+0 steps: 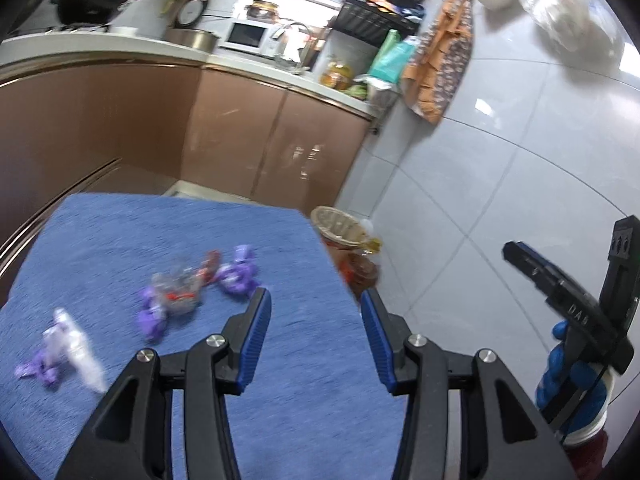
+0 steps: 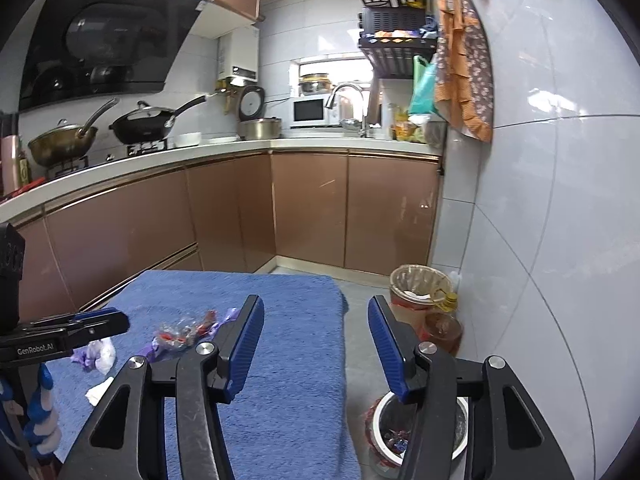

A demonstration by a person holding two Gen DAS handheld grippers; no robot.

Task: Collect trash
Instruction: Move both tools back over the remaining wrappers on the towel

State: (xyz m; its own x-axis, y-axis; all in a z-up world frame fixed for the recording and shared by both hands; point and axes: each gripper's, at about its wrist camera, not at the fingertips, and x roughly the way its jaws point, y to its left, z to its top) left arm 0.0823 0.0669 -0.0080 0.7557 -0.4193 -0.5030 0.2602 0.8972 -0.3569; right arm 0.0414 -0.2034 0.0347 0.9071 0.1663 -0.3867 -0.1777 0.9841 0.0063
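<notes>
Your wrappers (image 1: 188, 292) sit on the blue towel (image 1: 160, 232) ahead-left of your left gripper (image 1: 316, 312); both it and your right gripper (image 2: 316, 320) gape wide, holding nothing.

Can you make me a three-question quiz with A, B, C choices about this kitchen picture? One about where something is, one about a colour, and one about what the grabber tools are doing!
1. Where are the candy wrappers?
A. in the sink
B. on the towel
C. on the stove

2. What colour is the towel?
A. blue
B. red
C. yellow

3. How is the right tool?
A. shut on a wrapper
B. open and empty
C. holding a pan

Answers: B, the wrappers lie on the cloth; A, the cloth is blue; B, its jaws stand wide apart with nothing between. The left tool is open too.
</notes>
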